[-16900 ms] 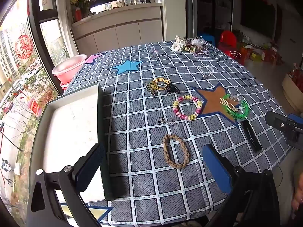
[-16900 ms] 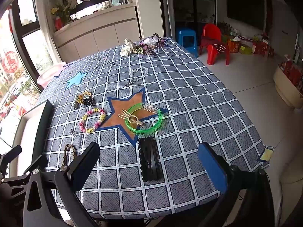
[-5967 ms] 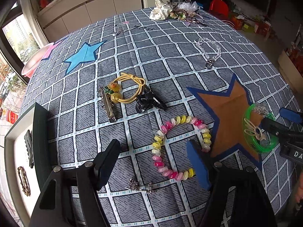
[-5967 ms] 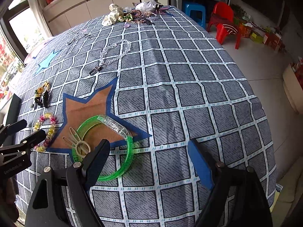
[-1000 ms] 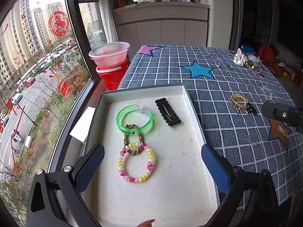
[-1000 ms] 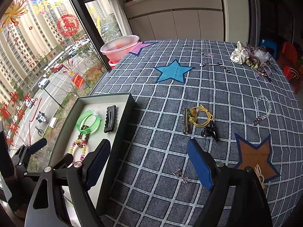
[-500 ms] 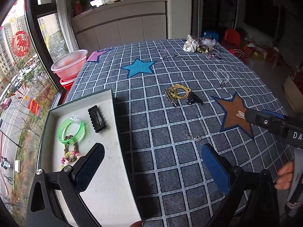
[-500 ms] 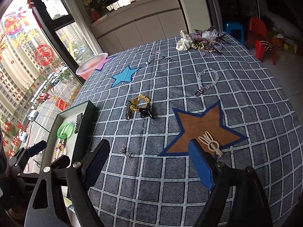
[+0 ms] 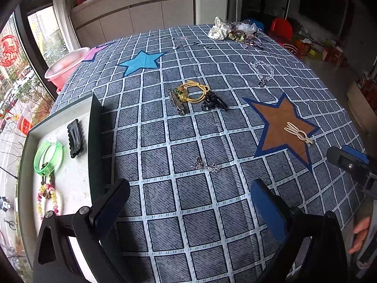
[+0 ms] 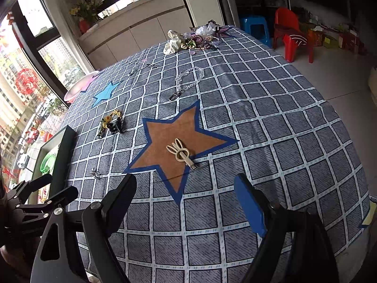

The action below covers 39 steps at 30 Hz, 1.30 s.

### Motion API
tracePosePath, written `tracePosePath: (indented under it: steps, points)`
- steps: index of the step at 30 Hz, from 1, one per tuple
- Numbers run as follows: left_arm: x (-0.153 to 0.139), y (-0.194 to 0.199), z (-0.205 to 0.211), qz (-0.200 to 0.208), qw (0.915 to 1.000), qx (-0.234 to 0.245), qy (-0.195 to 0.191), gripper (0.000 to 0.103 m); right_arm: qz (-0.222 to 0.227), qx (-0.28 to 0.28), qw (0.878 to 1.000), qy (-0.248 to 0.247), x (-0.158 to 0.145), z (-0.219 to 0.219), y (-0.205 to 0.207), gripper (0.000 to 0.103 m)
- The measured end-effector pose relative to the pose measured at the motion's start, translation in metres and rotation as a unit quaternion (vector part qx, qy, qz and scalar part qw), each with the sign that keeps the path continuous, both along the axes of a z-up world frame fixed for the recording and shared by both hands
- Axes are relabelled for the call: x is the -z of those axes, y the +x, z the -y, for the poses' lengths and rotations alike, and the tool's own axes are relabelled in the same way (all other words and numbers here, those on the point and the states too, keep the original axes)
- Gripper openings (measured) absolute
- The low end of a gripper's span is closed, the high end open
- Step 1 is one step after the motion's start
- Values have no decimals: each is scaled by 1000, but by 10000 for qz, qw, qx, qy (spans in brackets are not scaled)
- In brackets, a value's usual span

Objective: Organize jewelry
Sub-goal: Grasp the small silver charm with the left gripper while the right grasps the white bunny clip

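Observation:
A cream rabbit-shaped hair clip [image 10: 180,153] lies on the brown star, just beyond my right gripper [image 10: 185,194], which hangs open and empty. My left gripper [image 9: 188,198] is open and empty too, over the cloth short of a small silver trinket [image 9: 204,165]. Farther back lie a yellow hair tie [image 9: 193,90], a metal clip [image 9: 176,101] and a black claw clip [image 9: 213,102]. At the left, the open box [image 9: 94,127] holds a green bangle [image 9: 47,156], a black barrette [image 9: 75,138] and a beaded bracelet [image 9: 47,195].
A clear bead necklace [image 9: 262,72] lies toward the far right of the checked cloth, and a heap of bows and ornaments [image 9: 233,31] sits at the far edge. A pink basin [image 9: 63,67] stands past the table's left corner. A person's hand [image 9: 360,233] shows at lower right.
Both grippers have swung right, away from the box and over the cloth. The rabbit clip now lies close before the right gripper, the silver trinket before the left.

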<state>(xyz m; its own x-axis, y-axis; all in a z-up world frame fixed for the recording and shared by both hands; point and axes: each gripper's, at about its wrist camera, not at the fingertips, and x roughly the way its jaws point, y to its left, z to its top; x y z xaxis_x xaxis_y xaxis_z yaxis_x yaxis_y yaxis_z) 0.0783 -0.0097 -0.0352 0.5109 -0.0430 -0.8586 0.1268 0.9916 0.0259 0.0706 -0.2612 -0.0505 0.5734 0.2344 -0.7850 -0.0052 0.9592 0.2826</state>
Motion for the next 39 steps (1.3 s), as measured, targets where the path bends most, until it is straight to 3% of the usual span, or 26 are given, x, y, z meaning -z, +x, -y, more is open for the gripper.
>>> tracePosePath:
  steps: [12,15,18,24,29,31,37,39]
  points:
    - [27,20,1,-247,9990,-360,6,103,-500,-441,9953,-701,23,-9,24,86]
    - [32,25,3,-306,9989,-348,14,92,-511,-546,9935,-855,26,-14,33,87]
    - [36,28,6,-328,9990,-294,68,92,-509,-625,9917,-1003,28,-19,42,87]
    - [34,28,12,-261,9996,-104,23,80,-506,-712,9864,-1392,31,-31,54,87]
    - [32,27,17,-260,9996,72,-109,60,-522,-860,9842,-1455,31,-41,58,86]
    - [30,27,20,-226,9996,138,-109,41,-522,-929,9835,-1463,30,-44,57,83]
    - [30,24,21,-208,9994,249,-134,41,-508,-1084,9820,-1458,25,-53,53,60]
    - [29,23,21,-193,9994,256,-159,41,-479,-1137,9815,-1463,24,-56,51,44]
